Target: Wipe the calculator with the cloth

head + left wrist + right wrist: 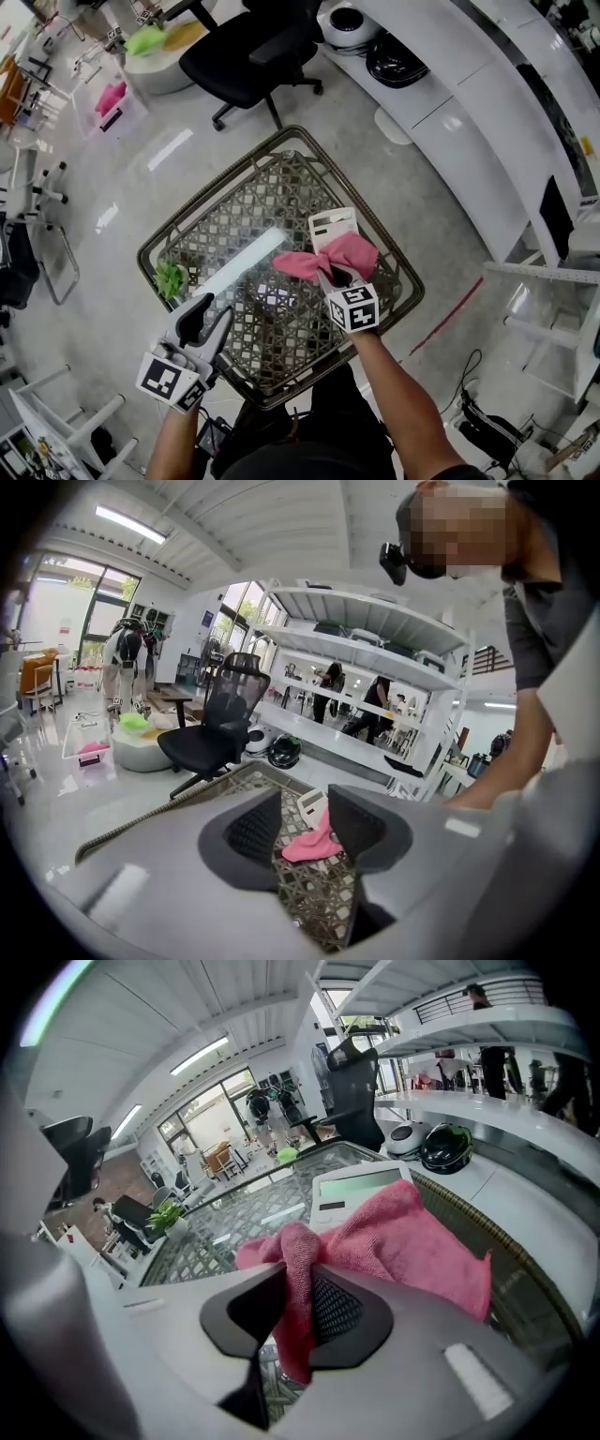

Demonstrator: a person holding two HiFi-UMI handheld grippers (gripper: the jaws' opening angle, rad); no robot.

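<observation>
Tongs check: right tongs (298,1290) pinched tight on a bunched fold of the pink cloth (345,251), with the rest of it fanning out loose beyond the tips. Left tongs (208,319) spread, nothing between, parked over the near left corner of the counter (214,192). Calculator (331,223) lying flat close to the right edge of the counter, display end farthest away, cloth hanging over its near end; actual contact not confirmable. Reads as the very start of the wipe. To do it well: lower until the loose cloth, not the hard tips, lies on the keys. Then drag along the length in straight overlapping passes, light pressure. Glass top probably slick, so expect sliding; bring left tongs across to pin a bare edge first. Keep the cloth clear of the woven rim.
</observation>
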